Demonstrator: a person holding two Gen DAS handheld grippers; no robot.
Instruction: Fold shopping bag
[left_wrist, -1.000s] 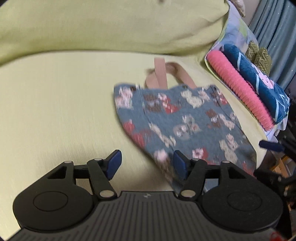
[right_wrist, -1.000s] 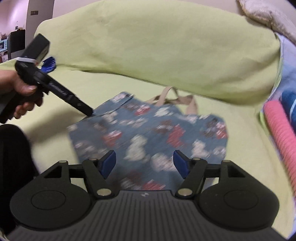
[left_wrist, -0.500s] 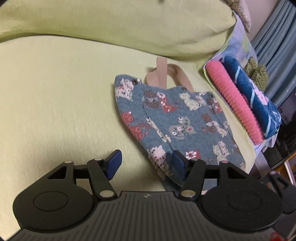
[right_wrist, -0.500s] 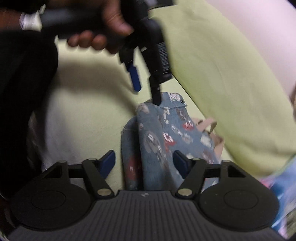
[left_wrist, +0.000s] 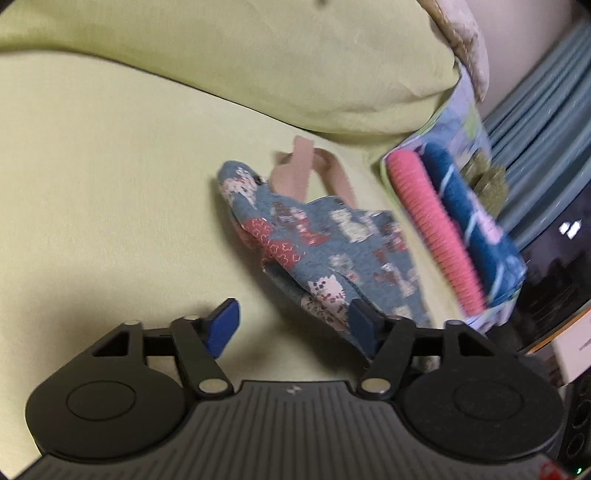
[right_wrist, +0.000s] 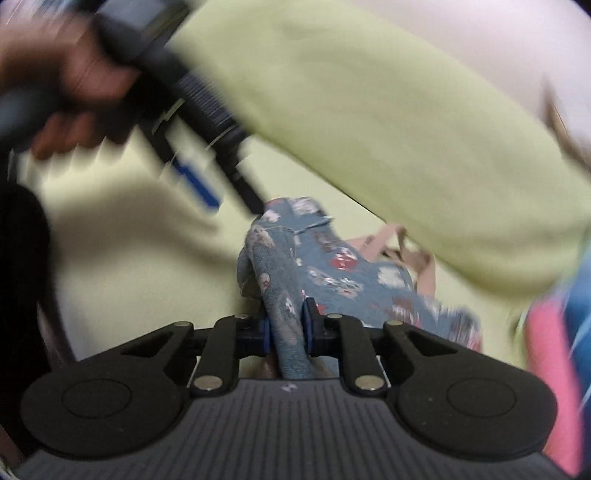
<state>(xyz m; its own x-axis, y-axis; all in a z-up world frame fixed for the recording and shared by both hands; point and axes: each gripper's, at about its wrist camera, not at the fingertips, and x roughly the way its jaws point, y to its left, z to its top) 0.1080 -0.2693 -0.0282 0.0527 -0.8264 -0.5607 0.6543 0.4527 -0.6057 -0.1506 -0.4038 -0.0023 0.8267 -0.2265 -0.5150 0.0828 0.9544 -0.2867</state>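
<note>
On the yellow-green sofa seat (left_wrist: 110, 177), left wrist view: the shopping bag (left_wrist: 332, 243), blue cloth printed with cats, lies partly doubled over, its pink-beige handles (left_wrist: 314, 173) pointing toward the back cushion (left_wrist: 258, 66). The left gripper (left_wrist: 291, 325) has its jaws apart, having just widened; its right-hand pad overlaps the bag's near edge, but no cloth is pinched between the pads. A second ago the bag lay broader and flatter; now its left side is rolled inward. A pink ribbed roll (left_wrist: 436, 236) and a blue patterned towel (left_wrist: 476, 229) sit at the seat's right end, just beside the bag.

Right wrist view: the right gripper (right_wrist: 286, 330) has just closed, and its blue pads press on a bunched fold of the bag (right_wrist: 284, 306). The other gripper, held in a hand (right_wrist: 66, 92), appears blurred above, its tip at the bag's far corner. By this reading, one side is gathered and the first fold is under way, not yet laid flat.

Writing: none legible; only a small mark on each gripper body, too small to read.
</note>
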